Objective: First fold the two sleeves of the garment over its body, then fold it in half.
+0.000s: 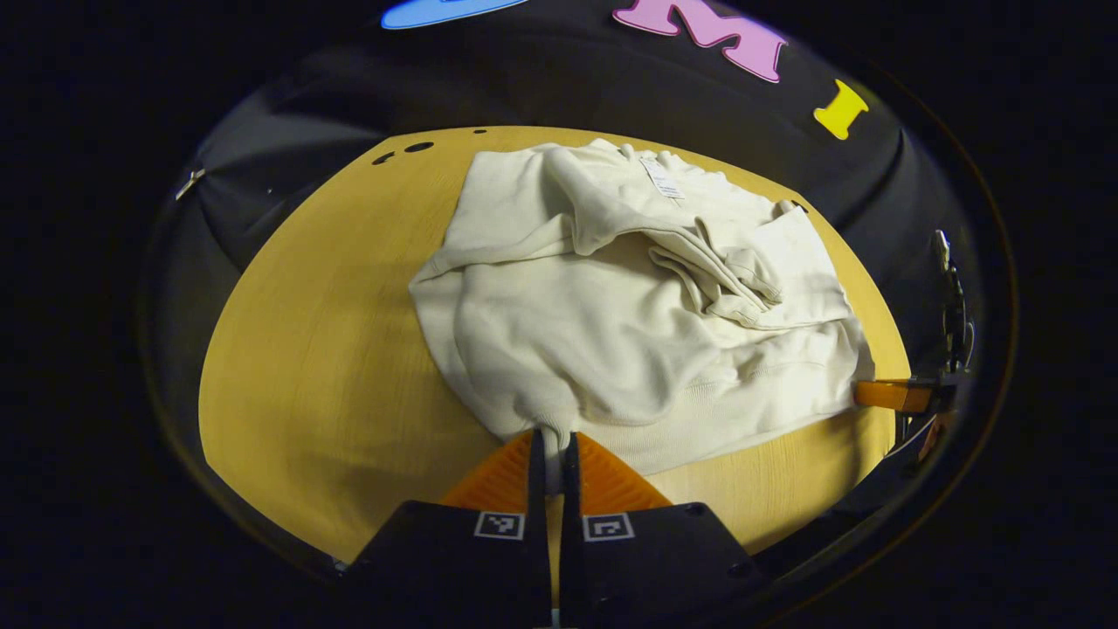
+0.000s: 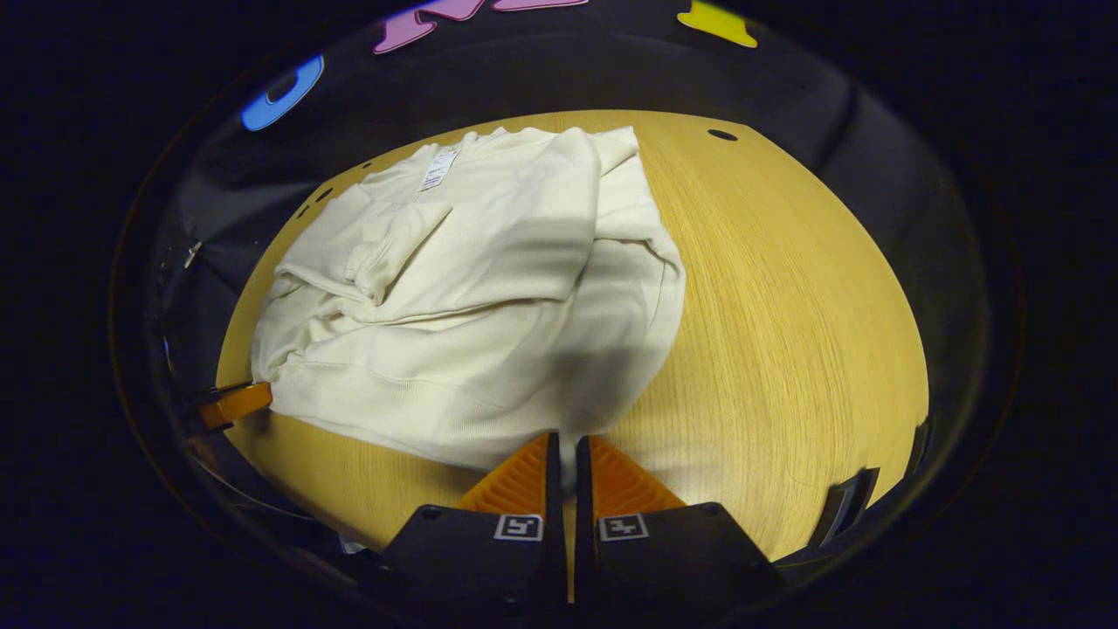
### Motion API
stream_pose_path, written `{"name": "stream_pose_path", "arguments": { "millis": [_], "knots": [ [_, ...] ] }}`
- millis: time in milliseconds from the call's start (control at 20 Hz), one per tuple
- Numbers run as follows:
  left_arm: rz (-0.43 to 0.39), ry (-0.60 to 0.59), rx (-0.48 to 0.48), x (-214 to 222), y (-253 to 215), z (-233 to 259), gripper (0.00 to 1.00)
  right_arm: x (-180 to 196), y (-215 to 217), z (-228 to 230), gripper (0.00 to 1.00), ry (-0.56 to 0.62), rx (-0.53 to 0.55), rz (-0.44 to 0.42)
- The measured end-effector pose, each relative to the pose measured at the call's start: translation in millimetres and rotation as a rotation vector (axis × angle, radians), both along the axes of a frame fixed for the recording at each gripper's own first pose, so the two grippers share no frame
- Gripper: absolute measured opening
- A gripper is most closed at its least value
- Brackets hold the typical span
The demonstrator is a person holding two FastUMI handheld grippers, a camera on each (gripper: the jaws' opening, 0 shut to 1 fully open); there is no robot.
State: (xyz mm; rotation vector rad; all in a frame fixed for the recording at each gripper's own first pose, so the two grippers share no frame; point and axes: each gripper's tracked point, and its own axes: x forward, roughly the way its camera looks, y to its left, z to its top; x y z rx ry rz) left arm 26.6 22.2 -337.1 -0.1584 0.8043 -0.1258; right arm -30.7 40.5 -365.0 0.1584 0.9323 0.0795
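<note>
Fingers of the left gripper pinch the ribbed hem of the cream sweatshirt at the near edge, a thin fold of fabric caught between the 2 of them. In the right gripper view, the right gripper does the same at its own end of the hem, its fingers pressed onto a strip of the cloth.

Largest in both views is the round, light wooden bench, with a few small dark holes near its far rim. The sweatshirt lies on it toward the far side, body spread flat and rumpled, hem nearest the grippers and neckline at the far edge. Both sleeves are folded across the body, overlapping in a bunched heap with the cuffs near the middle. A small white label sits at the neckline.

At the right rim of the left gripper view, the other gripper's fingers meet the hem's corner; the right gripper view shows the left gripper likewise at its left rim.
</note>
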Motion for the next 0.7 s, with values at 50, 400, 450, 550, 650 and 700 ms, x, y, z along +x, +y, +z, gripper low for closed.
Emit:
{"name": "stream_pose_path", "arguments": {
  "millis": [50,400,450,550,650,700],
  "knots": [
    [0.011,0.001,-0.007,-0.8,1.4,0.8,0.07,-1.9,-0.1,0.6,0.06,-0.003,0.013,-0.001],
    [0.032,0.042,-0.016,-15.3,9.6,4.5,0.06,-13.0,-2.2,7.9,0.05,0.017,0.08,-0.005],
    [0.034,0.046,-0.026,-17.2,10.5,7.0,0.07,-13.1,-1.8,13.1,0.05,0.011,0.09,0.001],
    [0.032,0.054,-0.036,-19.8,11.5,14.8,0.07,-14.3,-1.7,24.4,0.06,-0.005,0.089,0.043],
    [0.028,0.063,-0.049,-21.2,12.0,24.4,0.06,-15.5,-4.8,37.8,0.05,-0.022,0.083,0.081],
    [0.026,0.067,-0.053,-22.0,12.8,29.3,0.06,-14.4,-5.1,44.1,0.05,-0.027,0.091,0.086]
  ]
}}
